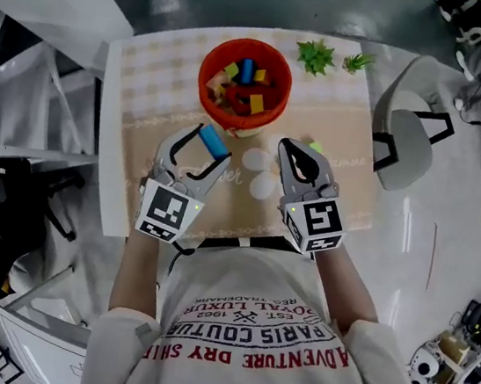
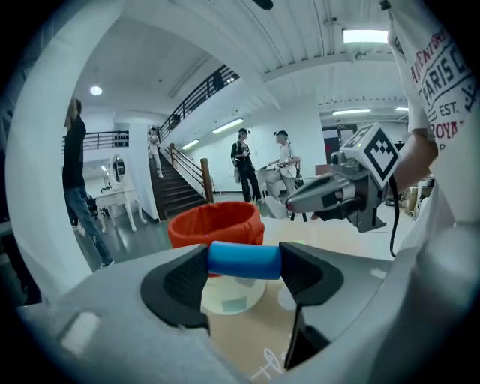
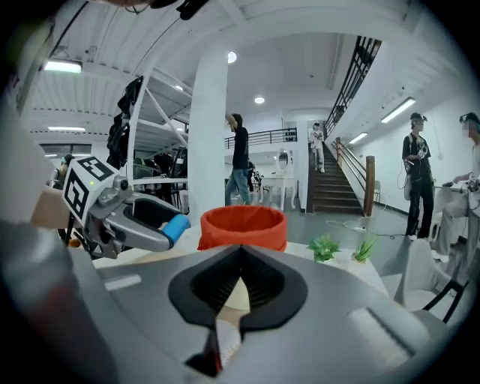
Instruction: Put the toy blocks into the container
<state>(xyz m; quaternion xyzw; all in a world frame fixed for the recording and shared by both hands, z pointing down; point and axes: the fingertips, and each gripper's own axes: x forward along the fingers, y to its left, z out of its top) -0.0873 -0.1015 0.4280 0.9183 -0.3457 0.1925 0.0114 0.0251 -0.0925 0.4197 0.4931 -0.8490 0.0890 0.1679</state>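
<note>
Tablecloth (image 1: 146, 102) on white table (image 1: 107, 128) under orange container (image 1: 206, 80); staircase (image 3: 330, 191) beyond

Round orange plastic bucket (image 1: 204, 75) is wide open on top, though coloured blocks (image 1: 244, 88) already pile up inside. Bare checked mat (image 1: 146, 102) to its left; two small green plastic plants (image 1: 315, 57) crowd the far right corner.

The person (image 1: 135, 278) is wearing a red-lettered white shirt (image 1: 238, 368) — left claw (image 1: 214, 144) and right claw (image 1: 295, 150) are showing grey with marker cubes (image 1: 167, 212).
</note>
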